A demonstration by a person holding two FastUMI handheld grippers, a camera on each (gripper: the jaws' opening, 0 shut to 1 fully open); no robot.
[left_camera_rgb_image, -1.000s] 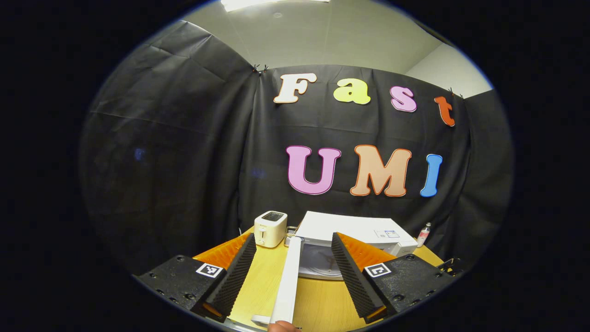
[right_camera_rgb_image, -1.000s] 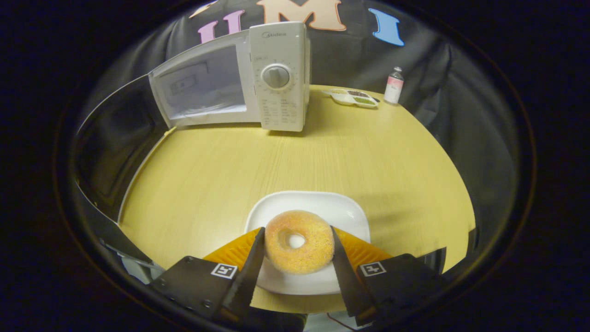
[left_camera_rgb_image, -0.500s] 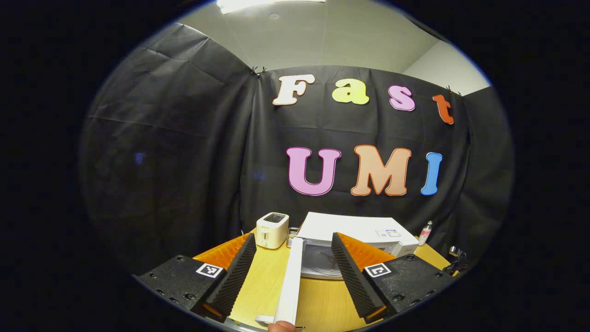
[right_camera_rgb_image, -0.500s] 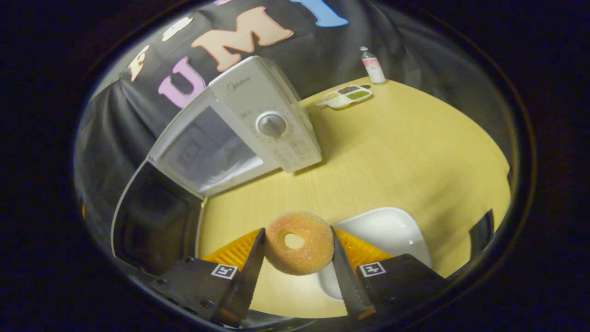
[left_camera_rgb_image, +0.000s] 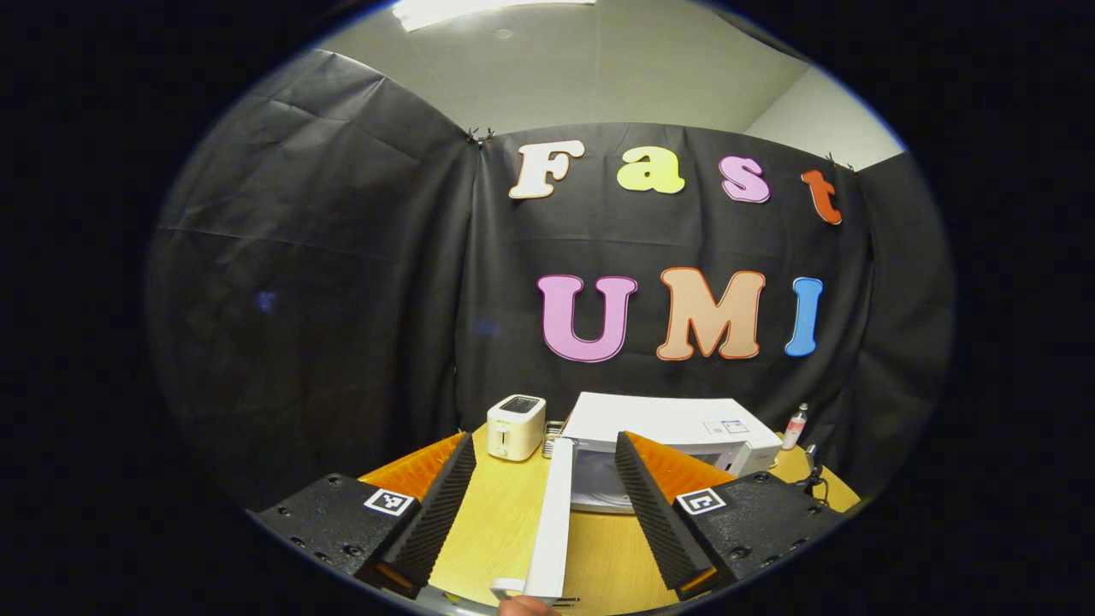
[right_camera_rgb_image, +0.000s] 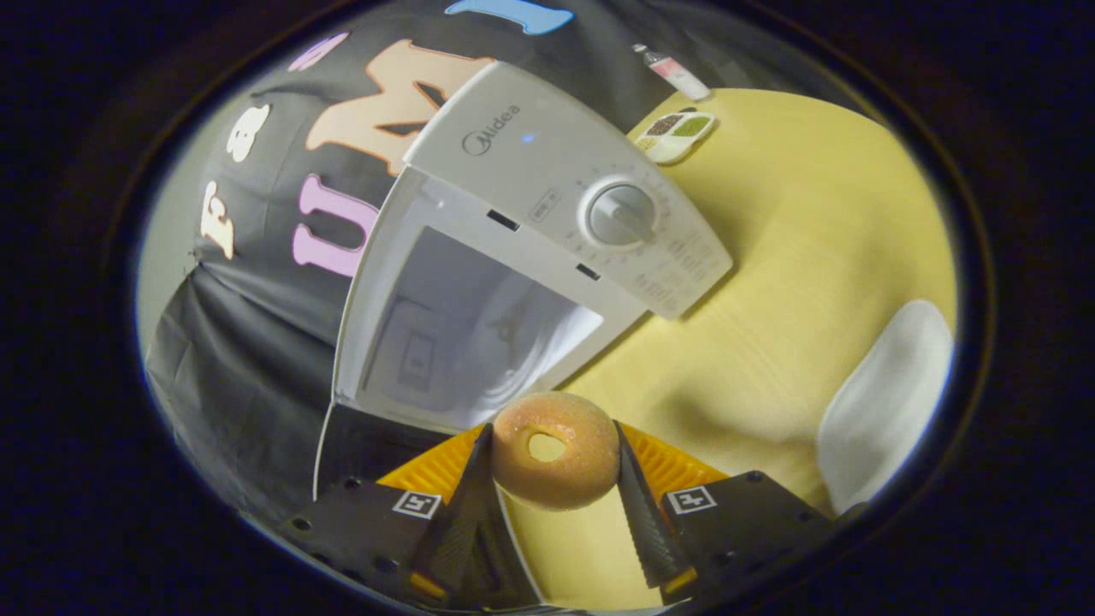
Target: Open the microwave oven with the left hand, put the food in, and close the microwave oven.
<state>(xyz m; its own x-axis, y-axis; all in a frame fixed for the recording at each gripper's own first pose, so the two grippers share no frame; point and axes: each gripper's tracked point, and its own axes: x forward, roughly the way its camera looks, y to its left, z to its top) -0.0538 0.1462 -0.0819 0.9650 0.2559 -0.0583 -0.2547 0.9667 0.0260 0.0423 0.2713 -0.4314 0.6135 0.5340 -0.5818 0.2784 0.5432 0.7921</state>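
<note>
1. Doughnut (right_camera_rgb_image: 554, 460): sugared ring, clamped between the two fingers of the right gripper (right_camera_rgb_image: 554, 479), one finger pressing each side, held clear of the table (right_camera_rgb_image: 770, 282).
2. Microwave oven (right_camera_rgb_image: 547, 197): just beyond the right fingertips, cavity (right_camera_rgb_image: 466, 329) open and facing them. The view is tilted, so the oven looks slanted.
3. Oven door (left_camera_rgb_image: 554, 522): swung open, seen edge-on, running up between the left gripper's (left_camera_rgb_image: 547, 513) fingers. Those fingers stand wide apart, neither touching the door.
4. White plate (right_camera_rgb_image: 885, 402): on the table, off to the right of the right fingers.
5. Toaster (left_camera_rgb_image: 516, 426): beyond the left finger, beside the oven.
6. Small bottle (left_camera_rgb_image: 796, 425) and divided dish (right_camera_rgb_image: 676, 134): far side of the table, past the oven.
</note>
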